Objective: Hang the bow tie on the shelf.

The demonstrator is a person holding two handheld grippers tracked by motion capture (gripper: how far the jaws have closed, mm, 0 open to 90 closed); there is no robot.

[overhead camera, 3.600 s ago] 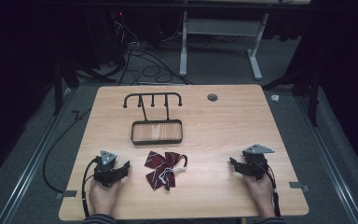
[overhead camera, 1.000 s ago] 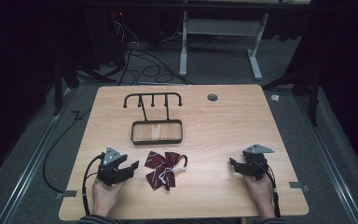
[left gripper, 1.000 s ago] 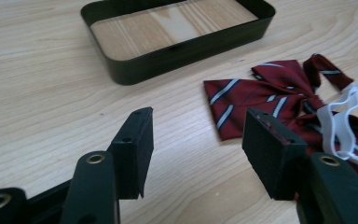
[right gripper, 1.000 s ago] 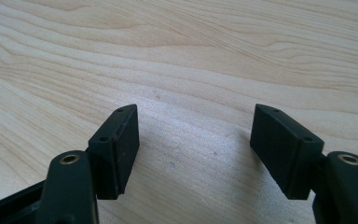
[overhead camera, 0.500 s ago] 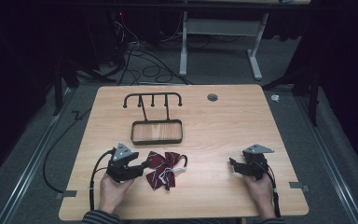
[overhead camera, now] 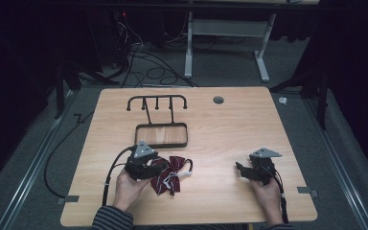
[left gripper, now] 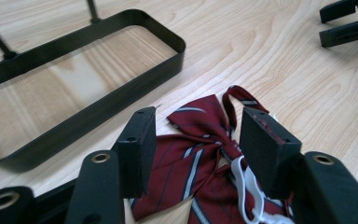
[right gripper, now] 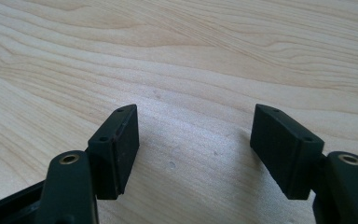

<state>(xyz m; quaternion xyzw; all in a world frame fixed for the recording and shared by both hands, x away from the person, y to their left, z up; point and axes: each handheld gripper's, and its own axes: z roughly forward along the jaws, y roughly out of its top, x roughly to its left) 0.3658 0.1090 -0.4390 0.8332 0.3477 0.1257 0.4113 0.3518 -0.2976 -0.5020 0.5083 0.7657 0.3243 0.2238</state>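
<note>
Dark room, grey carpet floor [overhead camera: 359, 143], tangled cables [overhead camera: 143, 60], white desk frame [overhead camera: 225, 33].

The high view looks forward and down on the whole worktop [overhead camera: 230, 124]. Each gripper view rides low, facing close along its claw. The high and left gripper views share the bow tie [overhead camera: 170, 171] [left gripper: 200, 154].

Dark lab: floor cables [overhead camera: 143, 62], bare table [overhead camera: 230, 120]
</note>
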